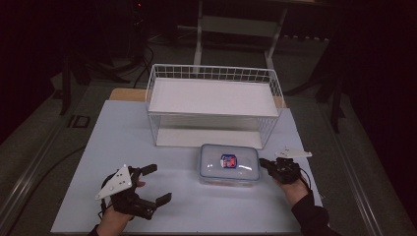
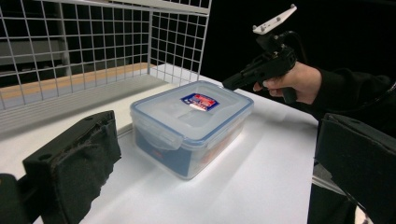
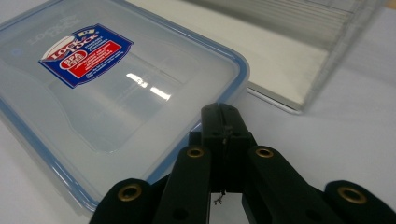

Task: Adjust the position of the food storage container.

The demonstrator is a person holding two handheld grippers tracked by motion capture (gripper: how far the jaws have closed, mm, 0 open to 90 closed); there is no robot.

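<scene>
A clear plastic box [image 1: 229, 164] with a blue-rimmed, latched lid and a red and blue label lies on the white table, just in front of the wire basket. My right gripper [image 1: 263, 162] is shut and empty, its tip at the box's right edge near the lid's corner. In the right gripper view the closed jaws [image 3: 223, 122] sit just beside the lid rim [image 3: 243, 70]; whether they touch it I cannot tell. My left gripper [image 1: 160, 183] rests at the table's front left, open, pointing toward the box [image 2: 191, 126] with nothing between its fingers.
A white wire basket [image 1: 214, 73] with a shelf board stands behind the box, its open side facing me. The white tabletop [image 1: 123, 142] ends close behind the basket and to the right of my right hand. Dark floor and table legs surround it.
</scene>
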